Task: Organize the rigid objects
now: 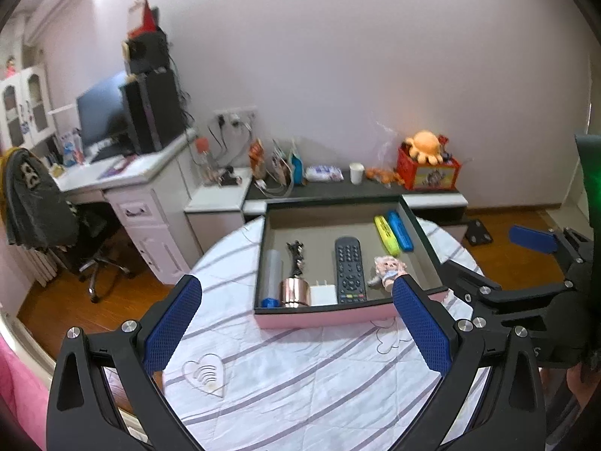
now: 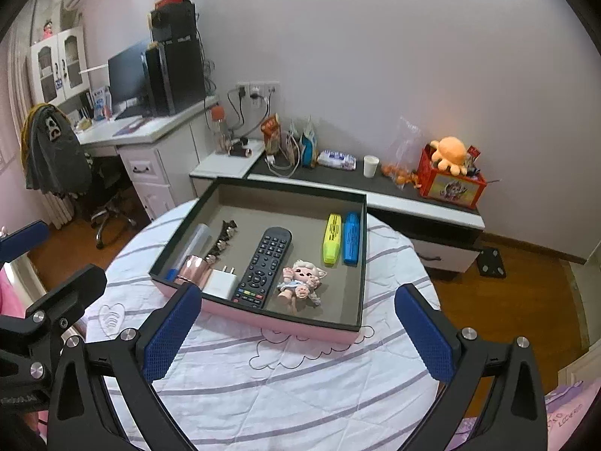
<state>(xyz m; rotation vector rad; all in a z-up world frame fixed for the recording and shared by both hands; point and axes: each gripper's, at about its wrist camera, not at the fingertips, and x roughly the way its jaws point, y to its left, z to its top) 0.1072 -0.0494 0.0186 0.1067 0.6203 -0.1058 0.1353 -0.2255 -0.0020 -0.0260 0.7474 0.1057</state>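
A pink-sided tray [image 1: 323, 319] [image 2: 311, 332] sits on the round table. It holds a black remote [image 1: 349, 268] [image 2: 265, 263], a small doll [image 1: 388, 268] [image 2: 302, 280], yellow [image 1: 387, 235] [image 2: 332, 238] and blue [image 1: 400, 231] [image 2: 352, 238] highlighters, a white charger [image 1: 323, 295] [image 2: 221, 282], a copper cup [image 1: 295, 291] [image 2: 193, 265], a clear tube [image 1: 272, 274] [image 2: 193, 244] and a dark hair clip [image 1: 296, 257] [image 2: 223, 238]. My left gripper [image 1: 296, 323] is open and empty, in front of the tray. My right gripper [image 2: 296, 332] is open and empty, also in front of it.
The table has a white cloth with purple stripes [image 1: 300, 383] [image 2: 300, 383]. Behind it stands a low cabinet [image 1: 357, 188] [image 2: 375, 188] with a paper cup, bags and a red toy box. A desk [image 1: 124, 173] with a monitor and an office chair [image 1: 45, 218] stand at left.
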